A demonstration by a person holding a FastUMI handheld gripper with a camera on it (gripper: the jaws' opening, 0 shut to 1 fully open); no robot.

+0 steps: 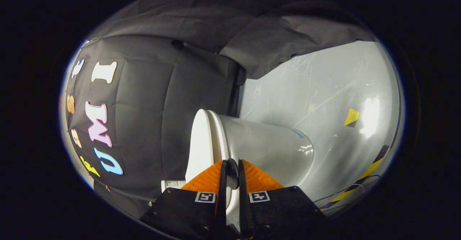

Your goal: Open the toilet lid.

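Toilet lid sat closed against the seat on the white toilet bowl, just ahead of the claw, view rolled sideways. Claw fingers were nearly pressed together, thin gap only, a dark round bit in it; couldn't tell what. Fingertips sat near lid/seat edge, contact unclear. Glossy grey floor w/ yellow-black tape beyond; black cloth wall behind toilet.

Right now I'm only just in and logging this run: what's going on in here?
A hand-held gripper is working on a white toilet. Its fingers are closed to a narrow gap, apparently on the edge of the toilet lid. In this tilted view the lid lies close against the seat, so whether it has lifted yet is unclear. The grey floor lies beyond.
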